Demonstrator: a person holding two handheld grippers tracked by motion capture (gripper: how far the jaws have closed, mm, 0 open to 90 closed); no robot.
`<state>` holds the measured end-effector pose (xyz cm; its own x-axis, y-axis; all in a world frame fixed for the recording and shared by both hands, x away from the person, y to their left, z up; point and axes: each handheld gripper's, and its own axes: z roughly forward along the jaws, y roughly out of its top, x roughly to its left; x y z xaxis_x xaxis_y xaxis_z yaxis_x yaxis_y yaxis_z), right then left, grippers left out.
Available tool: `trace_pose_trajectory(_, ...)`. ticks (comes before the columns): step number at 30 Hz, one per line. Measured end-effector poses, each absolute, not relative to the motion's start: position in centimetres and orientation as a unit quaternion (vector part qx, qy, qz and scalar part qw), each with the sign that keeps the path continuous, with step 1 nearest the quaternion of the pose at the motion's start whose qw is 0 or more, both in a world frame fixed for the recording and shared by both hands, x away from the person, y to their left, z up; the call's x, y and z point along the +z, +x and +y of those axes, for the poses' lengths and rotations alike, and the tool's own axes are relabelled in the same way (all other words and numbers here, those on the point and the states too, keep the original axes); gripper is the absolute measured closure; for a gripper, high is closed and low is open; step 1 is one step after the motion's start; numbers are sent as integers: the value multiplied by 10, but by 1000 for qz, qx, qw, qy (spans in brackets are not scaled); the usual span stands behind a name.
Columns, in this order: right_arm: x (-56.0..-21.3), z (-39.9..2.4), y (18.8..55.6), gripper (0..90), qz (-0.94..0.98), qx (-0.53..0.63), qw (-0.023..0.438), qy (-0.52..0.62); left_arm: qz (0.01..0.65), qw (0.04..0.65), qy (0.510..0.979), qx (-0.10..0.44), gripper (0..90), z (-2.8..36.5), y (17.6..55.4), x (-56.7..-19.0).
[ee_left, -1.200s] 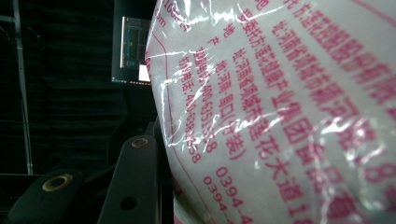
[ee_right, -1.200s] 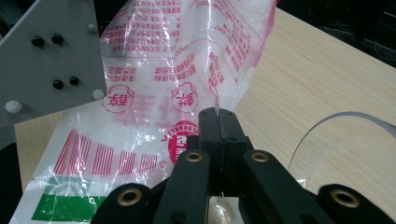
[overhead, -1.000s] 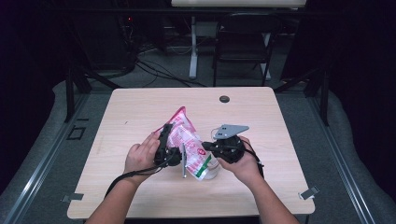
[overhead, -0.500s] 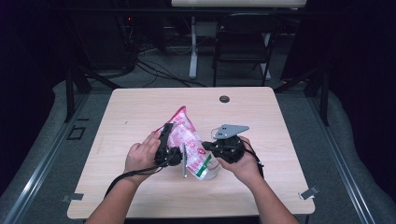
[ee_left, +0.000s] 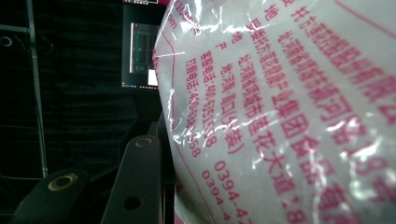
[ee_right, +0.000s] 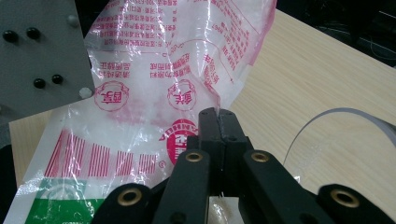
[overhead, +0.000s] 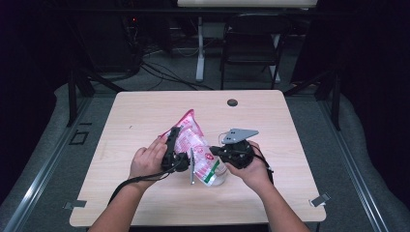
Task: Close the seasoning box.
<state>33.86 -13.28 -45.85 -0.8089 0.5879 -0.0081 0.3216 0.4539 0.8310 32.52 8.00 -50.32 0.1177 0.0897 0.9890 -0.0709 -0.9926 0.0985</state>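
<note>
A clear plastic bag [overhead: 194, 145] with pink print and white powder inside is held up over the table [overhead: 290, 145] between both grippers. My left gripper [overhead: 177, 141] grips its left side. In the left gripper view the bag [ee_left: 289, 112] presses against the one visible jaw and hides the other. My right gripper [overhead: 213, 151] is shut, and in the right gripper view [ee_right: 218, 115] it pinches the bag's clear film edge [ee_right: 196, 79]. A clear glass container [overhead: 218, 177] stands under the bag's lower end, its rim [ee_right: 334, 114] just right of the jaws.
A small dark round disc [overhead: 232, 102] lies near the table's far edge. A grey plate [ee_right: 37, 56] on the left gripper stands close beside the bag. A chair [overhead: 251, 43] and cables sit on the floor beyond the table.
</note>
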Motion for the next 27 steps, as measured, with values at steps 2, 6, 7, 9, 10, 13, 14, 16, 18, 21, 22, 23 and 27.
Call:
trace_pose_trajectory(2, -459, -133, 338, 900, 839, 447, 149, 271, 6, 62, 745, 664, 647, 80, 325, -503)
trace_pose_trajectory(6, -459, -133, 338, 900, 839, 446, 150, 272, 6, 61, 745, 664, 648, 79, 325, -502)
trace_pose_trajectory(7, -459, -133, 338, 900, 839, 447, 150, 271, 6, 62, 745, 664, 647, 79, 325, -502)
trace_pose_trajectory(9, -459, -133, 338, 900, 839, 446, 150, 271, 5, 60, 744, 665, 648, 79, 325, -502)
trace_pose_trajectory(10, -458, -133, 338, 900, 841, 445, 150, 270, 4, 60, 743, 666, 648, 79, 325, -502)
trace_pose_trajectory(13, -459, -133, 338, 900, 840, 445, 150, 270, 1, 61, 742, 668, 648, 79, 325, -503)
trace_pose_trajectory(14, -459, -133, 338, 900, 840, 446, 150, 270, 0, 61, 742, 667, 648, 78, 325, -502)
trace_pose_trajectory(16, -459, -134, 338, 900, 840, 447, 148, 270, -1, 61, 742, 668, 649, 78, 325, -503)
trace_pose_trajectory(18, -459, -134, 338, 900, 841, 446, 150, 269, 0, 59, 742, 668, 649, 78, 325, -503)
trace_pose_trajectory(21, -459, -133, 338, 900, 842, 444, 149, 268, -1, 57, 743, 667, 650, 78, 324, -503)
trace_pose_trajectory(22, -460, -133, 338, 900, 842, 444, 150, 268, -1, 56, 743, 666, 650, 78, 324, -503)
trace_pose_trajectory(23, -460, -133, 338, 900, 842, 444, 149, 268, -1, 56, 743, 667, 650, 78, 324, -503)
trace_pose_trajectory(27, -460, -133, 337, 900, 842, 444, 149, 269, -5, 55, 741, 669, 651, 79, 324, -504)
